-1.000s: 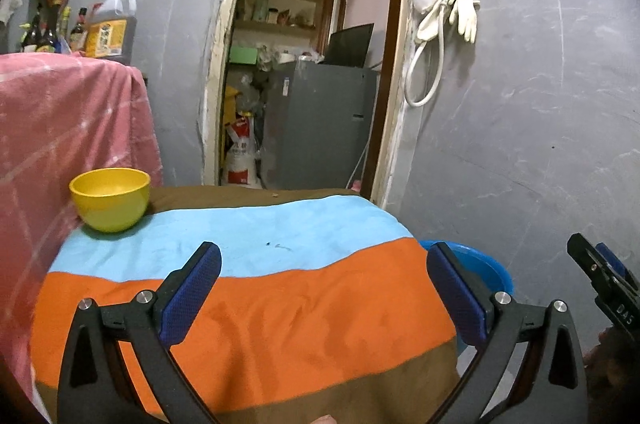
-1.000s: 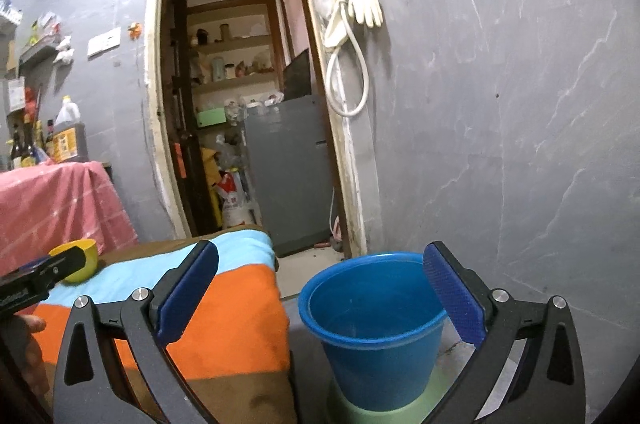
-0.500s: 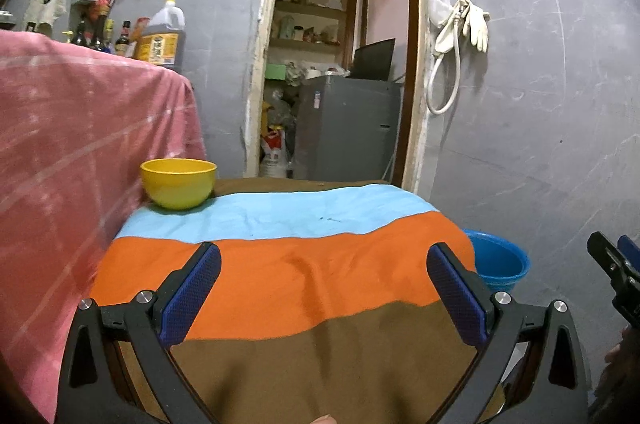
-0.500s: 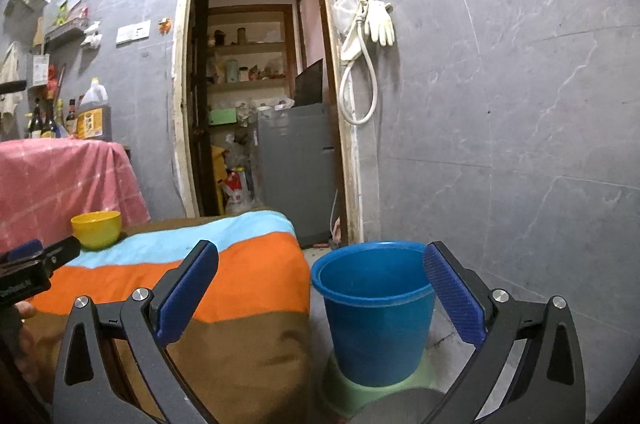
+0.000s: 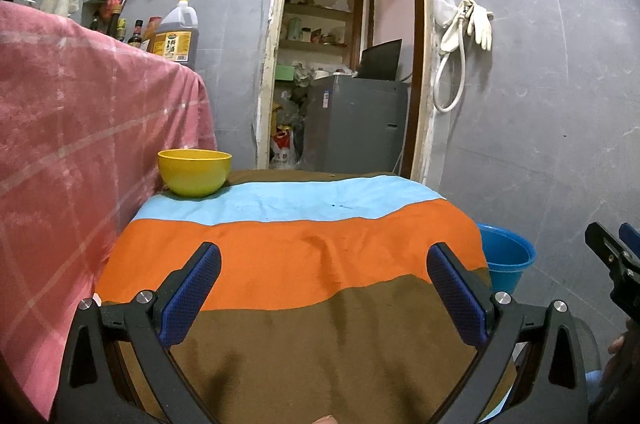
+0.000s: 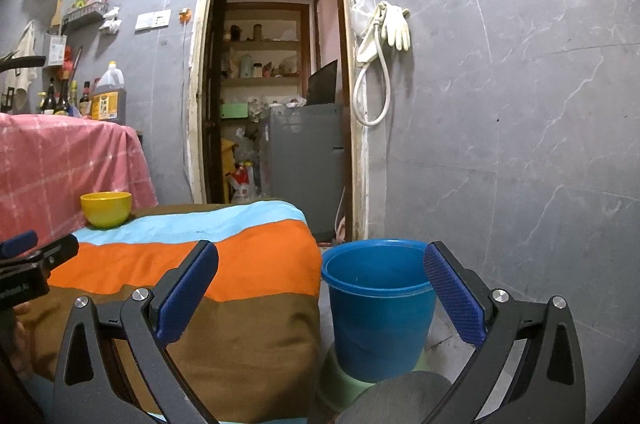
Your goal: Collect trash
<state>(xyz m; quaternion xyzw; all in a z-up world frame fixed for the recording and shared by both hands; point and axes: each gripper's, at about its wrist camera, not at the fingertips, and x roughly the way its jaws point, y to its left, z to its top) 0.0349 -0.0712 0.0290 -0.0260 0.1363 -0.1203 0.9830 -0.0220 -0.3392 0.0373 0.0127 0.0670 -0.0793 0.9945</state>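
A blue bucket [image 6: 380, 304] stands on a pale green base on the floor, right of the striped table; its rim [image 5: 506, 256] also peeks out in the left wrist view. My right gripper [image 6: 320, 296] hangs open and empty in front of the bucket and the table's corner. My left gripper [image 5: 320, 296] is open and empty above the brown stripe of the tablecloth [image 5: 304, 256]. A yellow bowl [image 5: 195, 171] sits at the table's far left corner. No loose trash shows on the cloth.
A pink checked cloth [image 5: 80, 128] covers a taller surface on the left, with bottles and an oil jug [image 5: 176, 34] on top. Behind the table an open doorway [image 5: 344, 72] shows a grey fridge and shelves. Grey tiled wall [image 6: 520, 124] runs on the right.
Both grippers have drawn back from the table and sit lower, so more of the brown stripe and the bucket's base show. Both have stayed open and empty.
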